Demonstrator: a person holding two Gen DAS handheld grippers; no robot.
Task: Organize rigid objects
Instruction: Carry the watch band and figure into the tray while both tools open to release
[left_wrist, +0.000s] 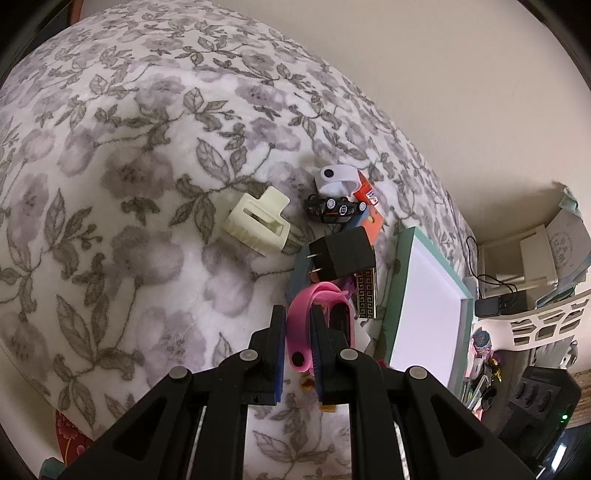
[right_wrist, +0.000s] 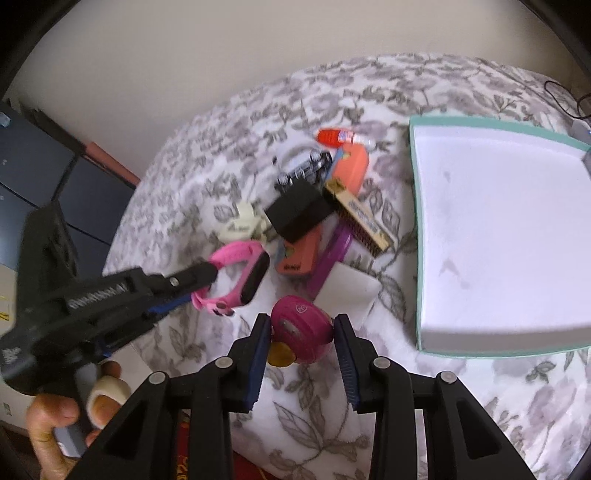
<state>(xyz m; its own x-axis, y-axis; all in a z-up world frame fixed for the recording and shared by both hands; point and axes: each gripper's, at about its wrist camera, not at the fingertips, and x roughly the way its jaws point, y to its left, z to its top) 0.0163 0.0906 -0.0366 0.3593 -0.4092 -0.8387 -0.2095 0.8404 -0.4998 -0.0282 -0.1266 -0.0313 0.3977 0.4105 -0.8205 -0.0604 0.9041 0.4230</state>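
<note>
Pinching a loop of the pink silicone watch band (left_wrist: 322, 325), the left gripper (left_wrist: 298, 354) had its jaws pressed onto the strap, the band dangling above the grey floral blanket (left_wrist: 110, 192); seen from the right wrist, the same band (right_wrist: 236, 275) hung at that gripper's tip (right_wrist: 201, 286), with a hand (right_wrist: 62, 428) on its handle. The right gripper (right_wrist: 301, 354) had its jaws closed partway round a magenta round toy with a yellow knob (right_wrist: 301, 334); the left pad touched it, the right pad sat at its edge, and whether the hold was firm I could not tell. The teal-rimmed white box (right_wrist: 495, 236) lay empty to the right, the likely destination. Risks, as I judged them: the floppy band could swing and snag the black plug adapter (left_wrist: 341, 258) or the gold-patterned comb (left_wrist: 367, 295) just beyond it; the rounded toy could squirt out of a shallow pinch; and the cream hair claw clip (left_wrist: 258, 223), black toy car (left_wrist: 334, 208) and white ring-shaped piece (left_wrist: 338, 179) sat crowded enough to be knocked.
</note>
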